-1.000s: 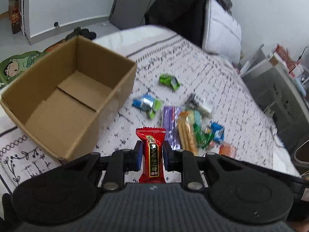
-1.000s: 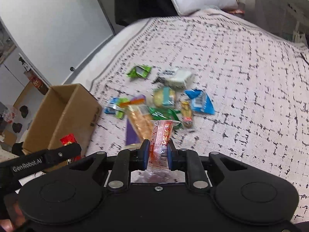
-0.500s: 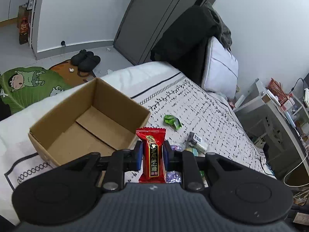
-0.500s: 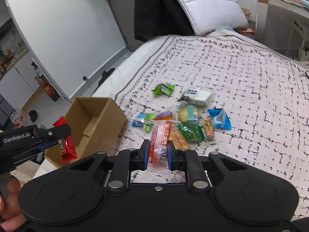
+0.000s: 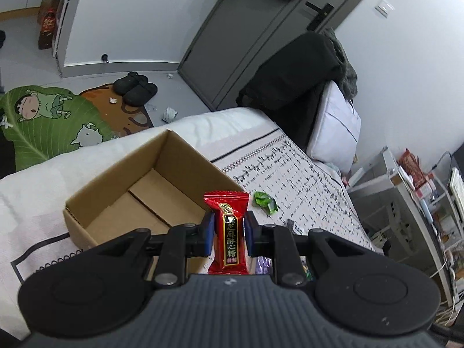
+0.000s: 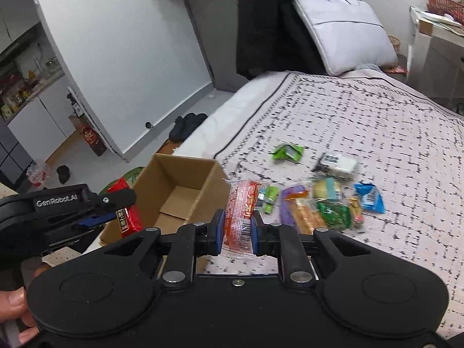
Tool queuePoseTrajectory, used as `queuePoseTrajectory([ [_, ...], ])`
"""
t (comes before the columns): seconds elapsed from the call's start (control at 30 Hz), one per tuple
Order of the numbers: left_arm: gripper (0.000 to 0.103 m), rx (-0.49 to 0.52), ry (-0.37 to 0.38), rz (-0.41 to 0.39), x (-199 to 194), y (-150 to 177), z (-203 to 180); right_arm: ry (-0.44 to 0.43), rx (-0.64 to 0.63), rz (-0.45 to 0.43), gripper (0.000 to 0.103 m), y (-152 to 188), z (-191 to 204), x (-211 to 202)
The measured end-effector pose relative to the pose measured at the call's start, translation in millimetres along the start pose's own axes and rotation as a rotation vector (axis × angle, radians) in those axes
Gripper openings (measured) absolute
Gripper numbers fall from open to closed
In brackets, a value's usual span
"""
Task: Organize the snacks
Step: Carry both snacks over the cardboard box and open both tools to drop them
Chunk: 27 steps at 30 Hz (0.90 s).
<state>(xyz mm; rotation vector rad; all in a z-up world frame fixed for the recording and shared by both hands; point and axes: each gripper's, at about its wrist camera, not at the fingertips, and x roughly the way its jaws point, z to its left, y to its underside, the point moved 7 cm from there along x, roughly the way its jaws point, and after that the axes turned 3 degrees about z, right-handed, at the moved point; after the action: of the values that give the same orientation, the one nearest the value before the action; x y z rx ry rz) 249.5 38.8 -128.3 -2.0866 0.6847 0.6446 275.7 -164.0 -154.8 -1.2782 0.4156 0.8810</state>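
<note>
We hold a red candy [image 5: 227,235] in the left gripper [image 5: 227,233], its blue pads pinched on the wrapper's two sides. The candy stands upright, long axis running away from the camera along the fingers, crimped top edge pointing forward and up (the gold lettering reads top to bottom). It hangs above the near right corner of the open cardboard box [image 5: 121,179], which sits on the bed [image 5: 304,179] with its flaps folded flat inside.

Our right gripper [image 6: 237,226] is clamped on a clear orange-red packet [image 6: 240,206], also lengthwise along the fingers, its free end pointing forward and leaning slightly right. That packet is in the air, beside the box's right wall in the right wrist view.

The remaining snacks [image 6: 322,203] lie in a loose cluster on the patterned bedspread right of the box; a green wrapper [image 6: 287,152] lies apart, farther back.
</note>
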Motion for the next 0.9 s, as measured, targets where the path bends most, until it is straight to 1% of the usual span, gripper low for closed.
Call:
queuePoseTrajectory([
  [0.1, 0.021, -0.02, -0.007, -0.008, 0, -5, 12, -0.015, -0.002, -0.005, 0.018, -1, 13, 4],
  [0.33, 0.021, -0.086, -0.003, 0.013, 6, -11, 38, -0.042, -0.015, -0.009, 0.018, 1, 43, 19],
  [0.5, 0.021, -0.102, 0.019, 0.016, 6, -15, 49, -0.056, -0.028, 0.008, 0.018, 3, 59, 33],
  [0.6, 0.021, -0.128, 0.017, 0.031, 12, -14, 56, -0.064, -0.033, 0.02, 0.018, 5, 66, 41],
  [0.67, 0.021, -0.152, 0.013, 0.039, 16, -13, 61, -0.071, -0.03, 0.025, 0.018, 5, 69, 46],
  [0.8, 0.021, -0.185, -0.008, 0.029, 20, -16, 70, -0.087, -0.031, 0.043, 0.018, 6, 75, 58],
  [0.83, 0.021, -0.202, -0.022, 0.026, 20, -17, 73, -0.092, -0.031, 0.047, 0.018, 7, 77, 60],
  [0.87, 0.024, -0.214, -0.035, 0.023, 21, -18, 75, -0.097, -0.03, 0.05, 0.018, 7, 79, 62],
  [0.9, 0.025, -0.226, -0.051, 0.021, 21, -18, 78, -0.103, -0.028, 0.055, 0.018, 8, 80, 65],
])
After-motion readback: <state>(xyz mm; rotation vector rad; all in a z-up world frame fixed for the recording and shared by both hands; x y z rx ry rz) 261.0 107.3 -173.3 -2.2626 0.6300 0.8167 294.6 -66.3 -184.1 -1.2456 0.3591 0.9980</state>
